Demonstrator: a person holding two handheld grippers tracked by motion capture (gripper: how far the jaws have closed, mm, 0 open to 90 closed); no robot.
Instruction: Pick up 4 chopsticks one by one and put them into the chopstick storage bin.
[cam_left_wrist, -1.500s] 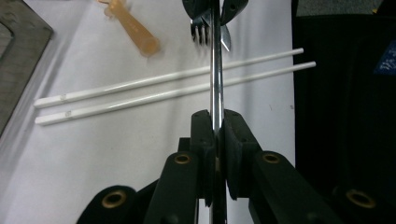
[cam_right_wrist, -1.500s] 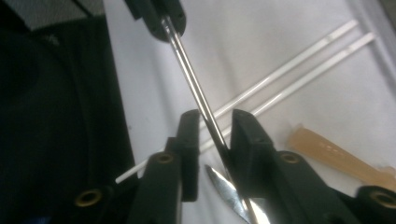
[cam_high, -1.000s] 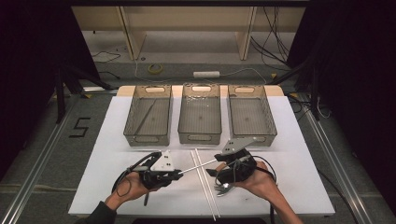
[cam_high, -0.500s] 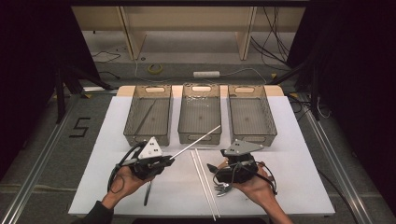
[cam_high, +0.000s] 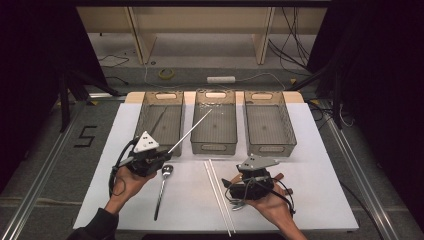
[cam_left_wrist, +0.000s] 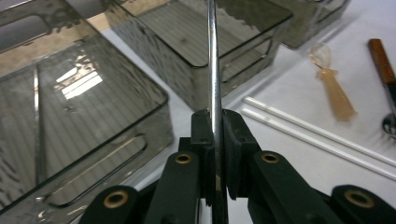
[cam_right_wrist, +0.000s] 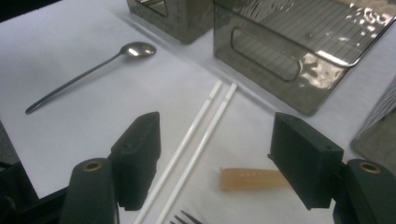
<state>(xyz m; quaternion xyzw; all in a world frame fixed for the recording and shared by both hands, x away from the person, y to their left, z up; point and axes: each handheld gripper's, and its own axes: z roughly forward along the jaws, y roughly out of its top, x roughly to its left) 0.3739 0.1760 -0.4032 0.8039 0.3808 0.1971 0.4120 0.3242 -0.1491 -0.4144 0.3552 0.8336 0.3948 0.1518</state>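
My left gripper is shut on a thin metal rod. The rod slants up and away, its tip over the middle grey bin. A second metal rod lies in the left bin. My right gripper is open low over the table, its jaws having just been opening. Nothing is gripped between them; an amber handle and fork tines lie beneath.
Two white sticks lie side by side mid-table, and a metal spoon lies to their left. A third bin stands at right. An amber plastic spoon and a brown handle lie by the right hand.
The left gripper has carried the metal rod left and away from the person, swinging its tip from near the right gripper to above the middle bin. The right hand has hardly shifted.
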